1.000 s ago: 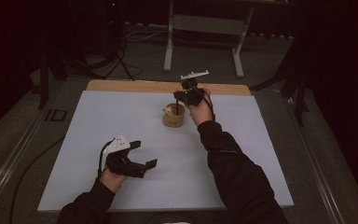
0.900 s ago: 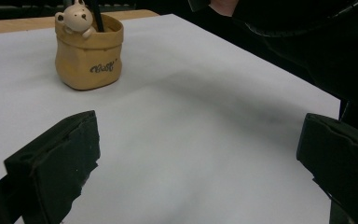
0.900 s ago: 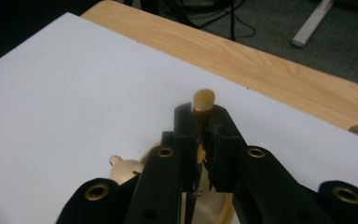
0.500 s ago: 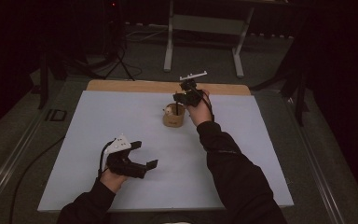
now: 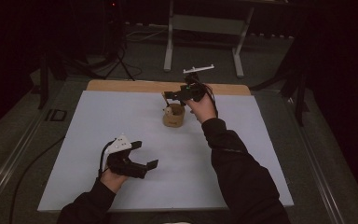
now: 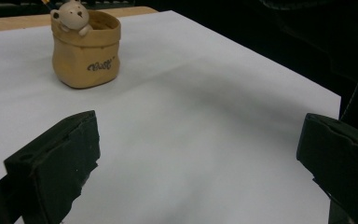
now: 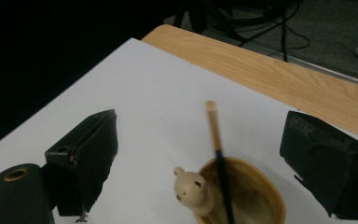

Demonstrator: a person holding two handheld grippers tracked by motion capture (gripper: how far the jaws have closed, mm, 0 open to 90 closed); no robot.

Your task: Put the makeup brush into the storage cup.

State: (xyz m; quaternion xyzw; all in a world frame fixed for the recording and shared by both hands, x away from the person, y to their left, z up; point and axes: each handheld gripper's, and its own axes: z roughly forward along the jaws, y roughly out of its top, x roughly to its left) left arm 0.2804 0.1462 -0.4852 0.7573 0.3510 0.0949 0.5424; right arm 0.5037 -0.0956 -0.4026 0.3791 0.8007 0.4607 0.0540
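In the right gripper view the bottom edge cuts off the tan holder, so only its upper rim shows between the jaws; its base and the lower end of the pencil standing in it lie out of sight. The bear figure on its rim loses its lower body the same way. In the left gripper view the holder's printed word, well beyond the jaws, is too small to read. The right-hand jaw there is clipped by the picture's edge.

Right gripper above a tan pot mid-table; left gripper low near the front edge.
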